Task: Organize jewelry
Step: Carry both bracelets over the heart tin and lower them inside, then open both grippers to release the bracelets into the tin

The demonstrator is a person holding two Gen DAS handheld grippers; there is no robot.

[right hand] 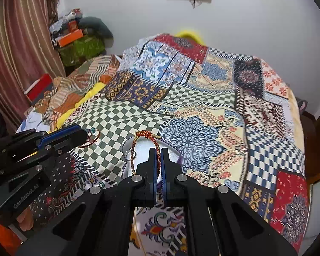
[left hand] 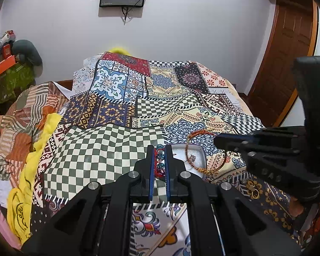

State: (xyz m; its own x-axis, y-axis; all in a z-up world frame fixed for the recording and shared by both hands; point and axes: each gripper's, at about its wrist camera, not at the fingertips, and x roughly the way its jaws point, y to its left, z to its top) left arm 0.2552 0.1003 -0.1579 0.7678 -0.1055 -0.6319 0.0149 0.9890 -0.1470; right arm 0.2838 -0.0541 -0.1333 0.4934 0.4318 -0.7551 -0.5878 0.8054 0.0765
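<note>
My left gripper (left hand: 159,155) is shut on a red thread bracelet with blue-green beads (left hand: 160,162), held above the patterned bedspread beside a small silver tray (left hand: 197,151). My right gripper (right hand: 158,152) is shut on a red-and-gold braided cord bracelet (right hand: 147,135), whose loop hangs over the silver tray (right hand: 145,147). In the left wrist view the right gripper (left hand: 218,139) enters from the right, the braided bracelet (left hand: 188,147) dangling from it. In the right wrist view the left gripper (right hand: 85,135) sits at left with the beaded bracelet (right hand: 92,136) at its tips.
A small gold ring (left hand: 255,194) lies on the bedspread below the right gripper. The patchwork bedspread (left hand: 117,111) covers the bed. A yellow cloth (left hand: 32,166) and crumpled bedding lie at left. A wooden door (left hand: 288,49) stands at right.
</note>
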